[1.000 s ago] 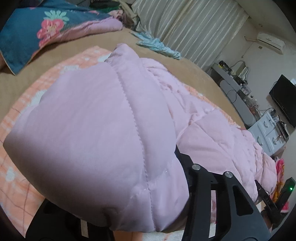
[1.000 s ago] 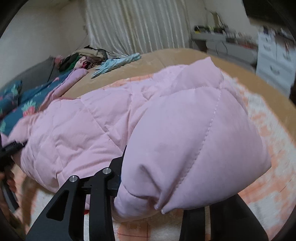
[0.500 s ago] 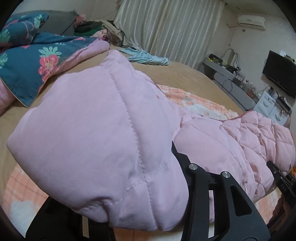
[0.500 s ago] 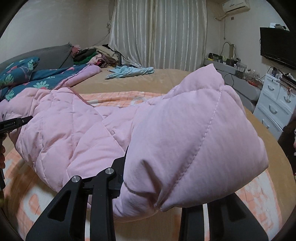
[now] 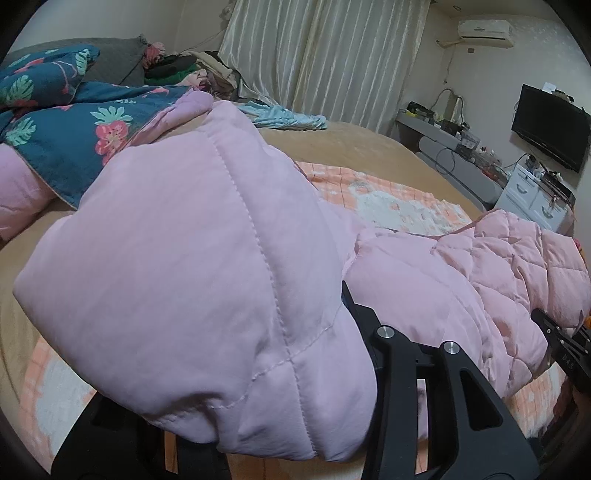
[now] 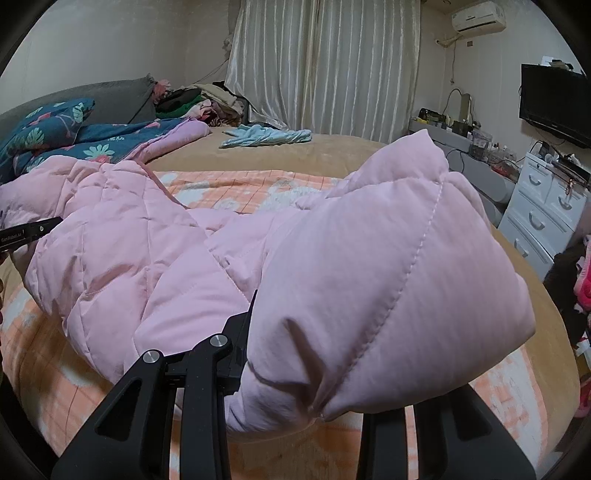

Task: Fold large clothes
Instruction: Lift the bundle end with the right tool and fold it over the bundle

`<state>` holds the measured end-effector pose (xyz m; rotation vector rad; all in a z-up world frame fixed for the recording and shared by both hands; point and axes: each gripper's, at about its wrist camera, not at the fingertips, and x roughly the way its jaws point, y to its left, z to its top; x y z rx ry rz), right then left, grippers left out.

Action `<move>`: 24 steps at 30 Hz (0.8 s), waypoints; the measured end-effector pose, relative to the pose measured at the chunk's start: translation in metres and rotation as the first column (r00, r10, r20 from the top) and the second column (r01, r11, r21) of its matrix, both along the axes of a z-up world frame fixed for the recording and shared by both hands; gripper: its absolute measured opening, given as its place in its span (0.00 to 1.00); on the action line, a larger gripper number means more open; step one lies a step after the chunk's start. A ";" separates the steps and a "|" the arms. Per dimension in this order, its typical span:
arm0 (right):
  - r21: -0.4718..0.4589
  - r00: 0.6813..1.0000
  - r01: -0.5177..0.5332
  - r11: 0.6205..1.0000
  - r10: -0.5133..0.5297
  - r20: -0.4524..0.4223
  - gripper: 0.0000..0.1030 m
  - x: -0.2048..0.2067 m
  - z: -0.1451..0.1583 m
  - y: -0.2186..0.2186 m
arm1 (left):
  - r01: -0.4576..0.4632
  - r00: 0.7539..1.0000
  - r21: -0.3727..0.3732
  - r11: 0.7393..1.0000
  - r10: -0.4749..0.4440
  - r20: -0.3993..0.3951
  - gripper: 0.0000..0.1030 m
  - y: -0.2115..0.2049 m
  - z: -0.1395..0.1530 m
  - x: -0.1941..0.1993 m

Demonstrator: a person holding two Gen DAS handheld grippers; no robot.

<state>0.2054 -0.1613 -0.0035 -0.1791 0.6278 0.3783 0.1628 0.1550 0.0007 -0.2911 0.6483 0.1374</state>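
a pink quilted coat is held up over the bed by both grippers. in the left wrist view, a padded corner of the coat fills the middle of the frame and is draped over the left gripper; its jaws are pinched on the fabric, with only one black finger showing at the right of the bulge and the other hidden beneath the cloth. from there the rest of the coat runs to the right, sagging toward the orange checked blanket, and at the far right edge the tip of the right gripper is seen against the quilted hem.

in the right wrist view, the other padded corner is bunched between the jaws of the right gripper, which are closed on it; black fingers show to either side of the fold. the coat spans leftward across the blanket, and the tip of the left gripper is seen at the left edge, touching the coat.

behind the coat, a teal floral quilt with a pink lining is heaped at the head of the tan bed, beside a grey pillow. a light blue garment lies flat near the far edge, in front of pale curtains. a pile of clothes sits in the corner. along the right wall stand a white drawer unit, a cluttered grey shelf and a wall-mounted television, with an air conditioner above.
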 end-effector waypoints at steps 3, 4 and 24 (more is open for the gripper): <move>0.000 1.000 0.000 1.000 0.000 -0.001 0.29 -0.006 0.001 -0.002 | 0.006 1.000 0.004 1.000 -0.006 -0.001 0.33 -0.001 -0.001 -0.009; 0.000 1.000 0.000 1.000 0.000 -0.002 0.29 -0.010 0.001 -0.002 | 0.007 1.000 0.005 1.000 -0.007 -0.002 0.33 -0.002 -0.001 -0.011; 0.022 0.998 0.023 0.999 -0.022 -0.052 0.31 -0.036 -0.015 -0.016 | 0.005 0.998 0.015 1.000 -0.005 -0.058 0.33 -0.002 -0.022 -0.040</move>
